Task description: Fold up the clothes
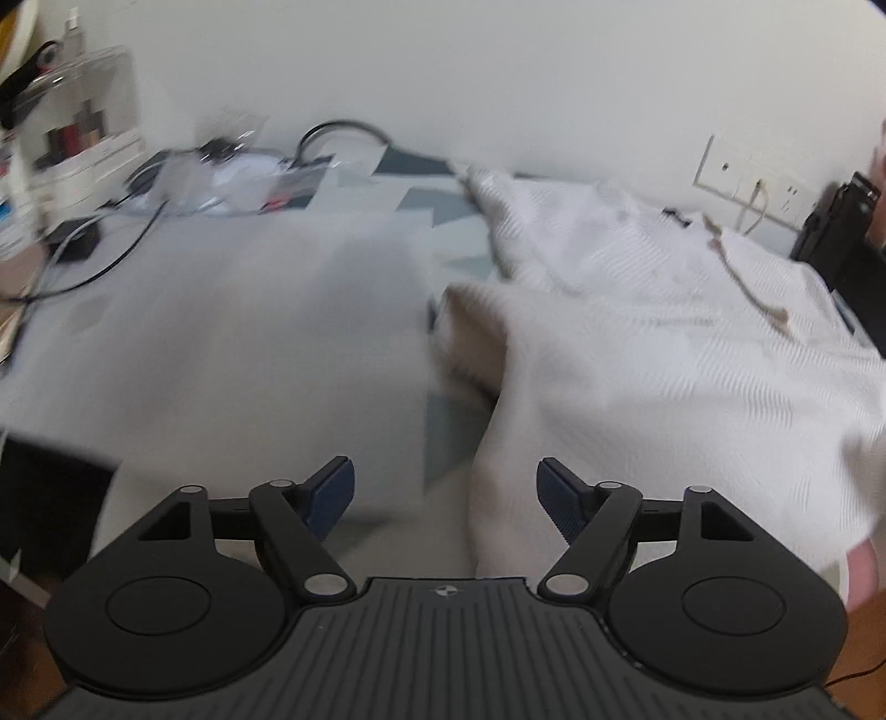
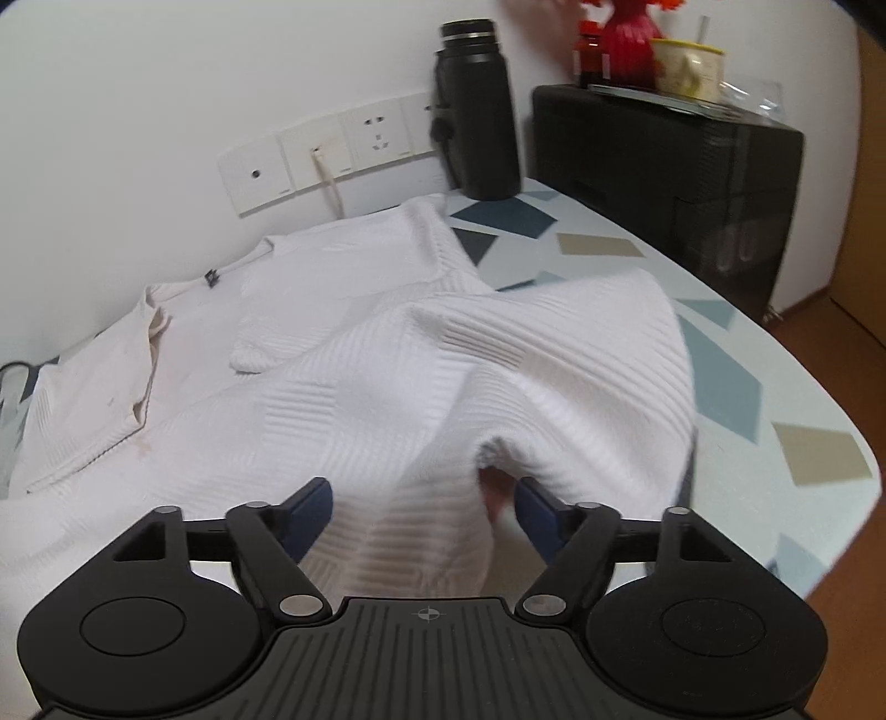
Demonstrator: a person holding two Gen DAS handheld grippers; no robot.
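Your left gripper (image 1: 446, 490) jaws wide apart, gripping nothing; your right gripper (image 2: 423, 518) likewise, over white ribbed knit garment (image 2: 387, 354) spread on patterned table (image 2: 775, 399).

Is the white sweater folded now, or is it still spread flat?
Partly folded. The sweater's lower part lies doubled loosely over its body, bunched, with one sleeve laid across the chest; the collar end is flat.

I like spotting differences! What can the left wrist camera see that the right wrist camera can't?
Only the left wrist view shows the tangled black cables and clear plastic organiser. Only the right wrist view shows the tall black metal bottle, the black cabinet and the red ornament. Both show the white ribbed knit sweater on the patterned table and the white wall sockets.
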